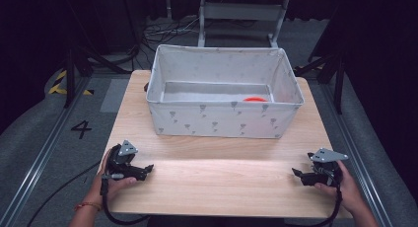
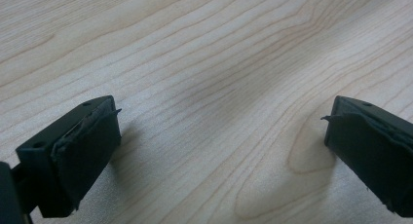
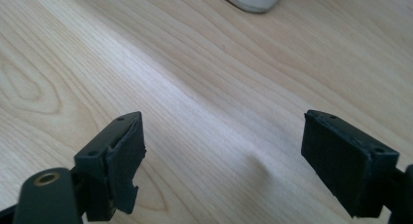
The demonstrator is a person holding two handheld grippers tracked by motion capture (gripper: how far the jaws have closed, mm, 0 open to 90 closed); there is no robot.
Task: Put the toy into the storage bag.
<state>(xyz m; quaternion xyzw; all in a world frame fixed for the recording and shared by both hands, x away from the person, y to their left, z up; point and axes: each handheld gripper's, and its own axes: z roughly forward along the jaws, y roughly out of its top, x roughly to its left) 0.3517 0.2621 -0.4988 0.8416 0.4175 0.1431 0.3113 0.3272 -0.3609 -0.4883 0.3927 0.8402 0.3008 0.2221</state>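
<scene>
- One wooden table (image 1: 222, 182) carries everything, its grain running under both my pairs of jaws.
- On its far half stands a grey fabric storage box (image 1: 224, 119), with an orange object (image 1: 255, 99) at the bottom near the right wall.
- My left gripper (image 1: 147, 170) rests low at the near left, jaws wide apart, nothing between.
- My right gripper (image 1: 297, 174) sits near right, jaws spread, empty.

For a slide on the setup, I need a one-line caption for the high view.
Two hand-held grippers, left and right, rest open on a wooden table before a fabric box.
</scene>
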